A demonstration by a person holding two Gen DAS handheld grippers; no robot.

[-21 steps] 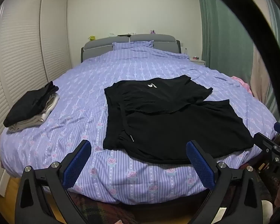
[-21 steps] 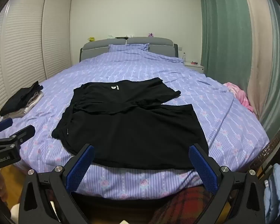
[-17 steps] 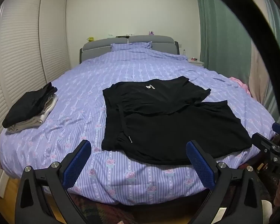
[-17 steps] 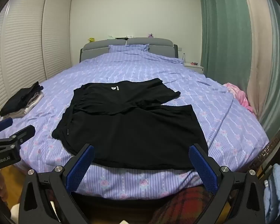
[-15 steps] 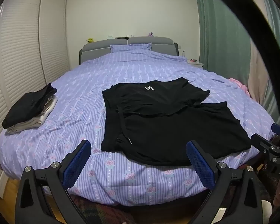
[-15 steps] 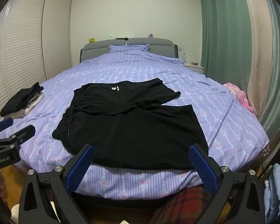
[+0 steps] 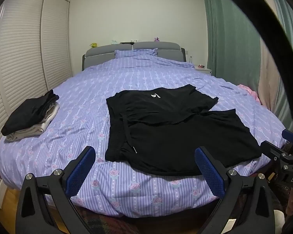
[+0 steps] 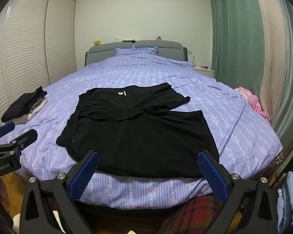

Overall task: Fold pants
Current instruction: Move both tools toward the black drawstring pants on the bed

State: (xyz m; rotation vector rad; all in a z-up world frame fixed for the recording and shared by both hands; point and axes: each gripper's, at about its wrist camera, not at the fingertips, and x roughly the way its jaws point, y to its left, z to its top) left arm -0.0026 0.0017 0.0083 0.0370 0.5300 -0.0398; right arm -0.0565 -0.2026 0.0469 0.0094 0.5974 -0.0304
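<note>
While the black pants (image 7: 177,130) lie spread flat on the near half of the bed (image 7: 84,109), waistband to my left and both short legs reaching to my right, neither of my grippers touches them. My left wrist view shows the drawstring (image 7: 129,136) clearly, its metal tip resting on the cloth near the waistband corner; from my right wrist view the same cord is only a thin line at the pants' (image 8: 142,134) left edge. A small white logo sits on the far leg in both views, too small for me to read. My left gripper (image 7: 146,171) hangs short of the bed's near edge with its blue pads (image 7: 81,170) wide apart and nothing between them; my right gripper (image 8: 148,175) is spread the same way, also holding nothing. Each view catches the other tool at its margin: the right view reads "GenRobot.AI" on the left gripper's body, and the left view shows only "DAS" on the right one, cut off by the frame. A pile of folded clothes (image 7: 29,116) rests near the bed's left edge, well apart from the pants. Only my right view shows the pink cloth (image 8: 252,101) by the green curtain (image 8: 236,39) clearly, a plaid fabric (image 8: 193,214) below the bed (image 8: 244,136) and something light blue (image 8: 291,200) at lower right.
</note>
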